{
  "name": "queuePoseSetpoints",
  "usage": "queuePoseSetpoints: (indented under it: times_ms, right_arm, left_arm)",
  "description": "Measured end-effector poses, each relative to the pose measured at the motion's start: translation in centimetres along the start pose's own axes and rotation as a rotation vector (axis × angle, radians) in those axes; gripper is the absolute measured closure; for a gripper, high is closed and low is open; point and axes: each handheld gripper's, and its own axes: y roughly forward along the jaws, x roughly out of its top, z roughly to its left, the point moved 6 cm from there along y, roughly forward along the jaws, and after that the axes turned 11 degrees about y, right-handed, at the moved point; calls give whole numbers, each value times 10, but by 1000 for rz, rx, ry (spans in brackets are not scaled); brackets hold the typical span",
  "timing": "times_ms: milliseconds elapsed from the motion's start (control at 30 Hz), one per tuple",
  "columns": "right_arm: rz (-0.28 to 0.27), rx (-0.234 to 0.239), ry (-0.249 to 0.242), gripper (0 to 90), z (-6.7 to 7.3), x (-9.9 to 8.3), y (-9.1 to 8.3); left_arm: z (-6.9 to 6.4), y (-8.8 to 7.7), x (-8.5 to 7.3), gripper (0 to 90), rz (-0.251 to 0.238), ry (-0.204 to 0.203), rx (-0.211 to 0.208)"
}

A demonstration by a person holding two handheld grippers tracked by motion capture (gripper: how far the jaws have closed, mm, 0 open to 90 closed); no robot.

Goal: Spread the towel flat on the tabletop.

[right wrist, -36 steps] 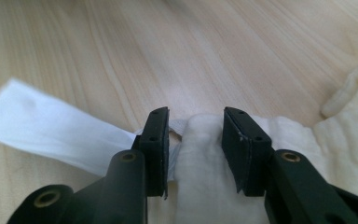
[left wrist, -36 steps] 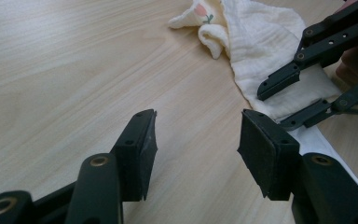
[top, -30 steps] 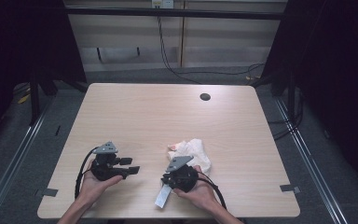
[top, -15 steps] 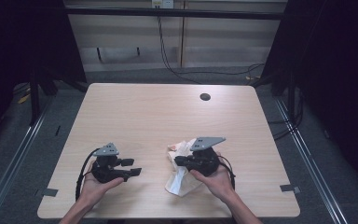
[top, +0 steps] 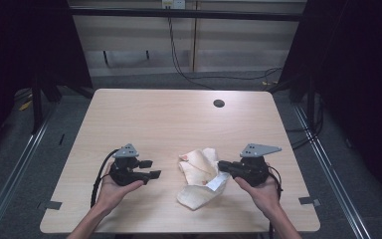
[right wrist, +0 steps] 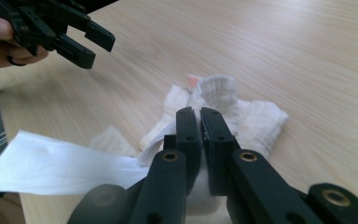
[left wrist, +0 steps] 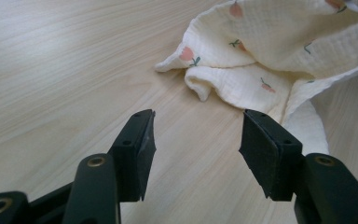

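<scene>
From the high view, a crumpled cream cloth (top: 199,177) lies on the wooden counter (top: 169,124) near its front edge, between the person's two hands. The left hand-held gripper (top: 150,169) sits just left of the cloth with its jaws spread and nothing between them, apart from the fabric. The right hand-held gripper (top: 221,165) points left at the cloth's right side; at this distance the jaw tips merge with the fabric, so the contact is hard to make out. A white tag (top: 218,181) sticks out from the cloth just below that gripper. A small dark hole (top: 219,103) marks the far part of the counter, and both forearms are cut off by the bottom edge. In the left gripper view, the jaws stand wide apart over bare wood, and the cloth (left wrist: 279,51), printed with small pink fruit, lies ahead and to the right, cut off at the top and right edges. In the right gripper view, the jaws are clenched on a fold of the cloth (right wrist: 233,112); the pinched part is hidden behind them. The white tag (right wrist: 60,165) trails left, blurred, and the left hand-held gripper (right wrist: 95,44) shows at top left.
</scene>
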Motion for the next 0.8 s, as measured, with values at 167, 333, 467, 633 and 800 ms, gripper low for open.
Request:
queuePoseSetpoints:
  times_ms: [167,333,467,633,800]
  right_arm:
    - [3,-42,0,870,-9,-12,-10]
    - [-23,-52,20,870,-21,-15,-15]
    - [-2,-101,6,870,-30,-21,-14]
    - [-1,-131,24,868,-43,-28,-20]
    - [13,-147,18,866,-46,-32,-22]
  left_arm:
    - [-8,7,3,447,12,9,-30]
    - [-24,7,6,479,1,48,-79]
    - [-26,12,6,495,15,52,-87]
    - [-32,16,7,505,19,58,-110]
    - [-42,25,14,514,18,80,-128]
